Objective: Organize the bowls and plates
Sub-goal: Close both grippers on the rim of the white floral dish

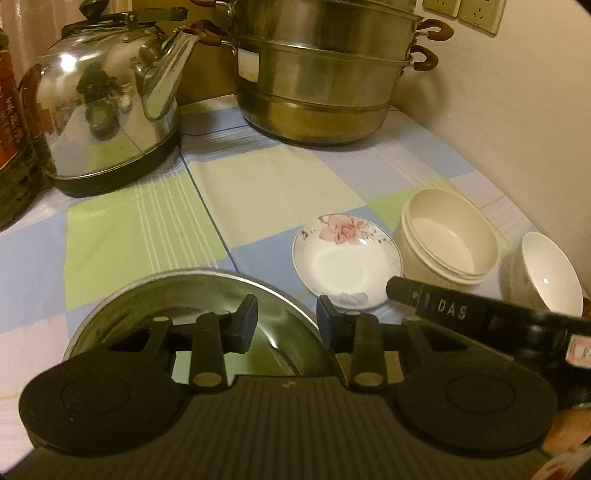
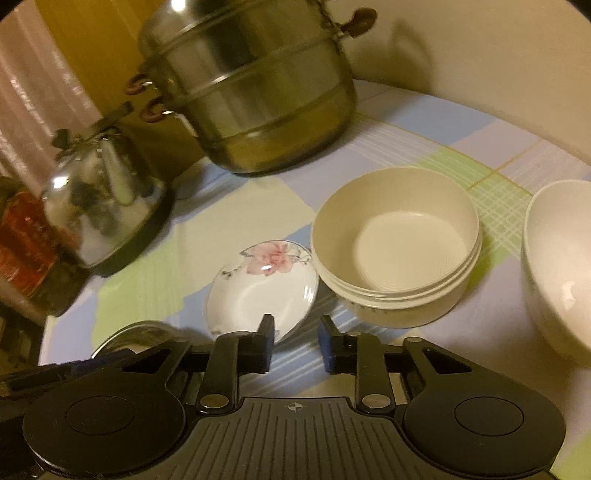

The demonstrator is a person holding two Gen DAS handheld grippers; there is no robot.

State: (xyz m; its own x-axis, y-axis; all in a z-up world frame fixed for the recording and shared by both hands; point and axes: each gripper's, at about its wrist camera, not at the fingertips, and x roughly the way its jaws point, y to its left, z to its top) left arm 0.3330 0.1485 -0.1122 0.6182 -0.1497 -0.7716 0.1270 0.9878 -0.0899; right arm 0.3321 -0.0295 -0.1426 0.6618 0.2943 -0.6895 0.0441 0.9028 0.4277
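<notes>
The only writing that could be read was "DAS", in raised letters on the side of the right tool (image 1: 447, 308) where it reached into the left wrist view from the right. The red label on the dark bottle (image 1: 11, 122) at the far left carried characters too blurred to read, and the pale sticker on the tiered steel steamer (image 1: 321, 70) showed nothing legible.

The left tool (image 1: 286, 323) hung over a steel bowl (image 1: 199, 314) at the near edge of the checked surface (image 1: 258, 177), its jaws narrowly apart with one finger above the bowl's hollow and nothing pressed between them. The right tool (image 2: 295, 345) also stood narrowly parted and empty, just short of the flowered saucer (image 2: 262, 288).

That saucer lay mid-surface, touching or just beside the stacked cream bowls (image 2: 399, 240) on its right; a white bowl (image 2: 557, 269) stood further right.

Only the left view showed two wall sockets (image 1: 461, 11) beyond the steamer and the steel kettle (image 1: 107, 110) sharply. The right view showed the steel bowl only as a sliver of rim.
</notes>
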